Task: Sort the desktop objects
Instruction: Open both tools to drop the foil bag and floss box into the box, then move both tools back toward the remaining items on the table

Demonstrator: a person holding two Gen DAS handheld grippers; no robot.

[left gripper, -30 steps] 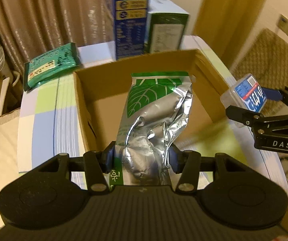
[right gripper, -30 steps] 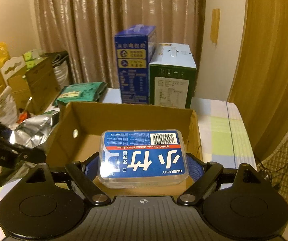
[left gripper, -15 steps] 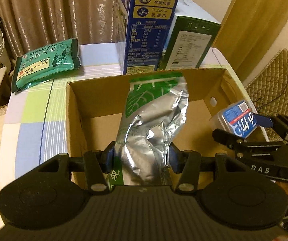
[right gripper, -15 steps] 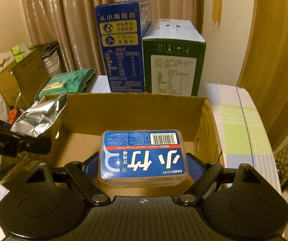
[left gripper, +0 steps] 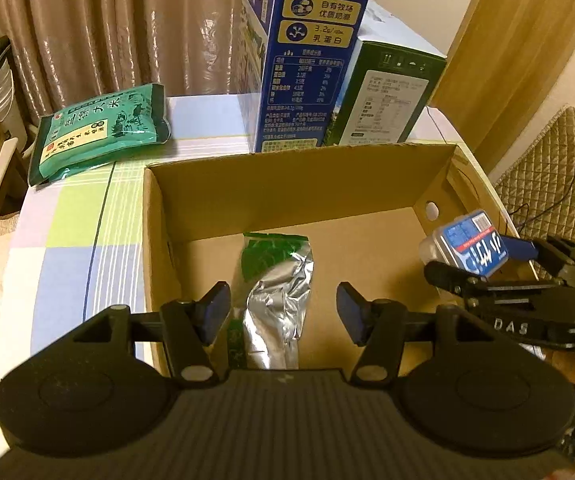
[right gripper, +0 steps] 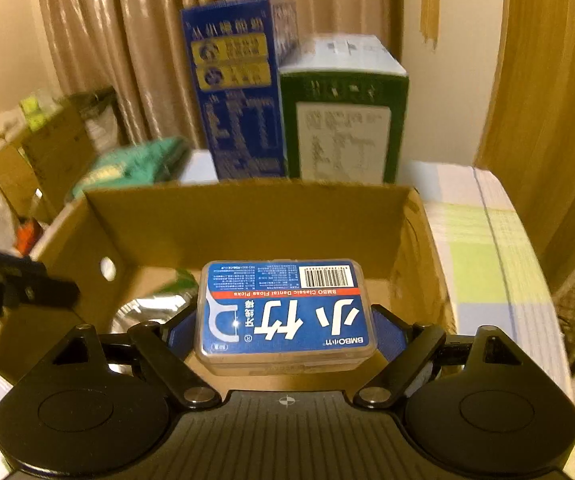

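A silver foil pouch [left gripper: 275, 280] with a green leaf print lies on the floor of the open cardboard box [left gripper: 287, 188]. My left gripper [left gripper: 283, 308] hangs above the pouch. Its jaws are opening and the blue pads stand clear of the foil on both sides. My right gripper [right gripper: 285, 332] is shut on a clear dental floss box [right gripper: 287, 312] with a blue label, held over the box's right side. In the left wrist view the floss box [left gripper: 467, 244] shows near the right wall. The pouch [right gripper: 147, 308] peeks out beside the right gripper's left finger.
A tall blue milk carton [left gripper: 307, 60] and a green carton [left gripper: 387, 96] stand right behind the box. A green rice bag [left gripper: 99, 132] lies on the checked tablecloth [left gripper: 67, 240] at the back left. A quilted chair [left gripper: 547, 180] is off to the right.
The left jaws have opened and the foil pouch has dropped from them onto the box floor. Both grippers came down and closer to the box over the first half second.
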